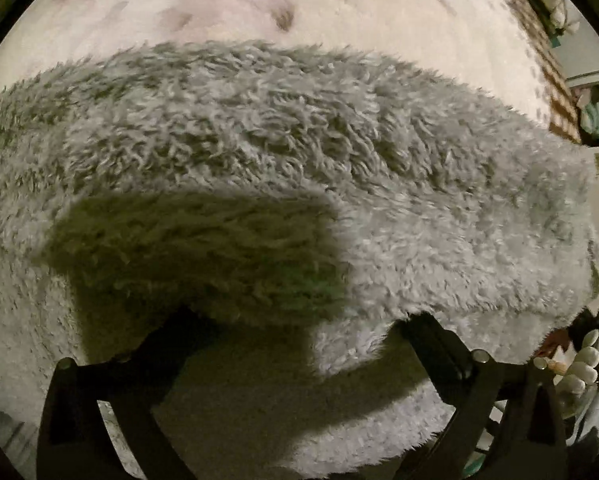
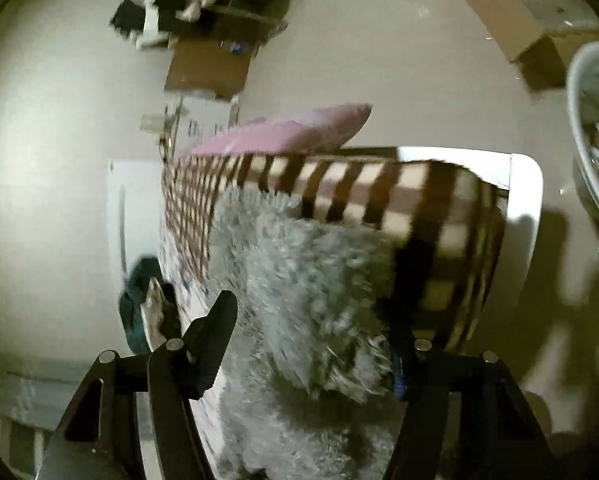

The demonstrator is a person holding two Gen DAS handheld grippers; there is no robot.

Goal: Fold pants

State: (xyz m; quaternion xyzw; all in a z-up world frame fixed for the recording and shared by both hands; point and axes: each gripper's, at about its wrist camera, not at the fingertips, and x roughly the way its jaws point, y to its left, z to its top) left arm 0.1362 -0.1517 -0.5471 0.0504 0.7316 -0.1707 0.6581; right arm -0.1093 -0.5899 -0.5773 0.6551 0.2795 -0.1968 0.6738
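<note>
Fluffy grey pants [image 1: 283, 168] lie between both spread tools, left [image 1: 295, 332] and right [image 2: 315, 320]

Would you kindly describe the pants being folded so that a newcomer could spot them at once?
Start from the bed with the brown-and-cream checked blanket and the pink pillow behind it. The pants lie on top of that blanket, in front of the right tool. They alone are shaggy, pale grey fleece.
</note>
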